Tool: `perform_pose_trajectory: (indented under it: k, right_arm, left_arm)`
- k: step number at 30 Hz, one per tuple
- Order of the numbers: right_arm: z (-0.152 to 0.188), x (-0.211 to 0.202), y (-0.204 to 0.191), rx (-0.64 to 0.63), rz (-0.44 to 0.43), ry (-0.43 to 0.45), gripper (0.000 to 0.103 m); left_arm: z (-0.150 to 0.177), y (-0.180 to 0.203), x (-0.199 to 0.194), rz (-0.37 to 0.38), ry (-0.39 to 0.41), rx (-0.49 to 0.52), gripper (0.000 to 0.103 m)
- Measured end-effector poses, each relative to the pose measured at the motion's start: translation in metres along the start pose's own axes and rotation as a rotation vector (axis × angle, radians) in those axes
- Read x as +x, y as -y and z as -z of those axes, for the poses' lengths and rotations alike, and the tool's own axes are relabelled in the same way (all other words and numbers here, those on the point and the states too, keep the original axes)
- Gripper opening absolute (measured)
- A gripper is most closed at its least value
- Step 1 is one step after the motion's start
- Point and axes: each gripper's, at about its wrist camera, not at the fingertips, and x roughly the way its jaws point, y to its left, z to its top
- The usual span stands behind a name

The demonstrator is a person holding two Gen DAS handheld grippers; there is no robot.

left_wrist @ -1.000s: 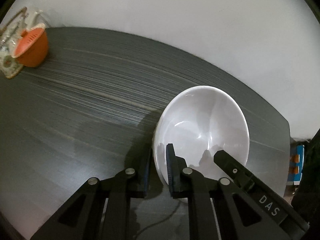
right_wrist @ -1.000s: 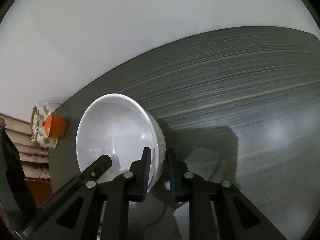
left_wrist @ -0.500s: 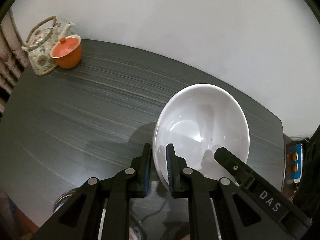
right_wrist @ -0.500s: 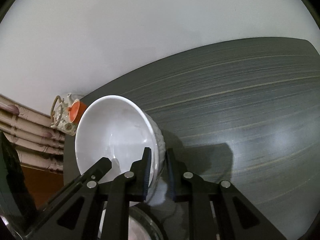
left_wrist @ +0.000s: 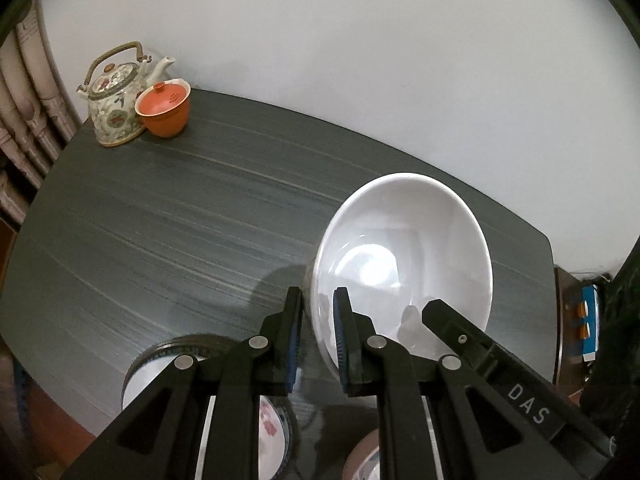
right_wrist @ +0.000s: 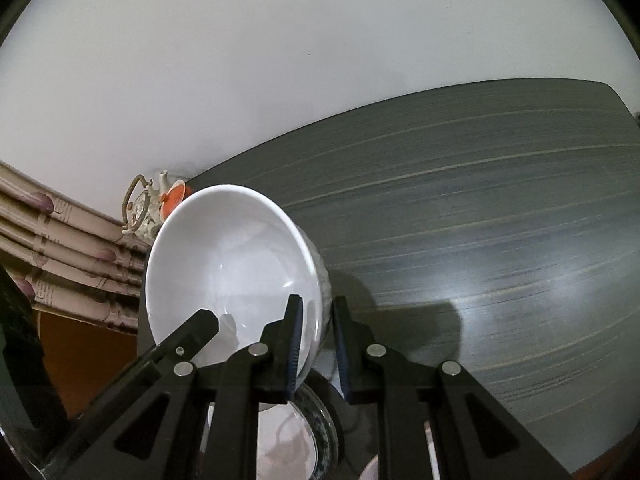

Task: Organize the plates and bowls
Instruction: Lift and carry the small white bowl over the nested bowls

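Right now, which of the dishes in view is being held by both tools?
The plain white bowl. The left tool and right tool each pinch its rim, while the blue-rimmed plate lies below on the table, untouched.

You have a dark grey streaked table (left_wrist: 168, 216). At its far left corner 1 floral teapot (left_wrist: 114, 96) and 1 orange lidded cup (left_wrist: 164, 110) stand touching. At the near edge sit a blue-rimmed plate (left_wrist: 160, 364) and another dish (left_wrist: 364, 460), partly hidden.
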Motion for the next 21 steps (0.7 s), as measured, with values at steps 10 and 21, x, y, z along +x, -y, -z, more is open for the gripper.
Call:
perform_pose_trajectory:
  k: [10, 21]
  right_arm:
    - [0.019, -0.013, -0.001, 0.005, 0.014, 0.022, 0.016]
    - [0.042, -0.028, 0.006, 0.017, 0.034, 0.037, 0.016]
  left_arm:
    - [0.027, 0.015, -0.016, 0.01, -0.008, 0.018, 0.013]
    - [0.059, 0.043, -0.034, 0.033, -0.01, 0.056, 0.013]
